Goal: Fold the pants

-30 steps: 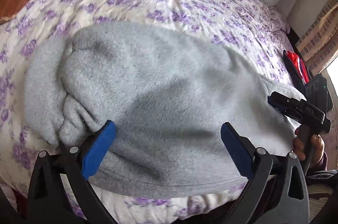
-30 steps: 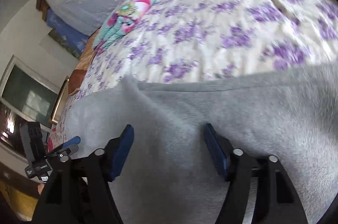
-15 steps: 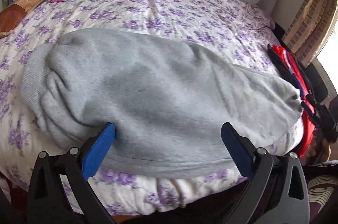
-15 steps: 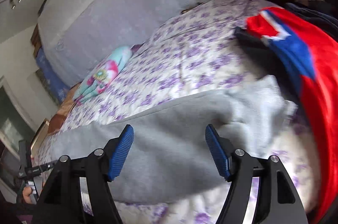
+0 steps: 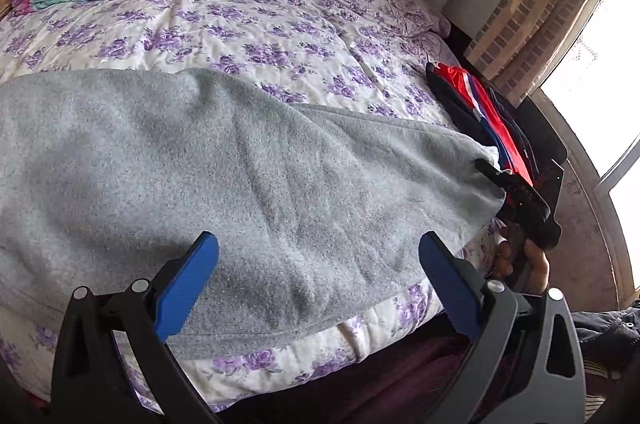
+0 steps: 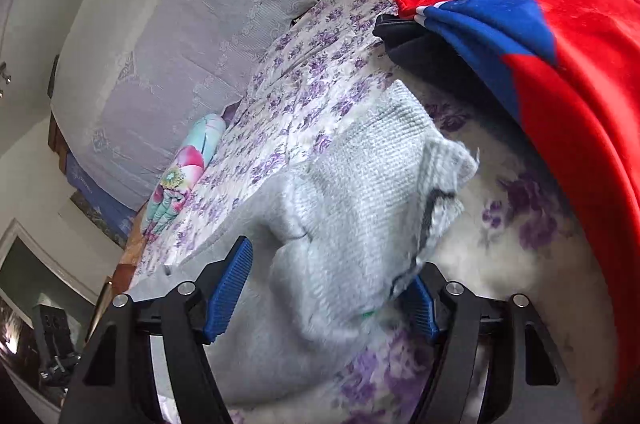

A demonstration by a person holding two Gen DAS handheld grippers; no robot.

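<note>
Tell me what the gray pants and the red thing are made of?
The gray pants look like soft, fuzzy fleece or knit, with a ribbed end showing. The red cloth looks smooth and slightly shiny, maybe velvety fleece; hard to be sure.

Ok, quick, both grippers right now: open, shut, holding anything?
Left gripper: open, nothing held, grey pants below.
Right gripper: jaws just been closing around the pants' cuff, pads not yet pressing.
</note>
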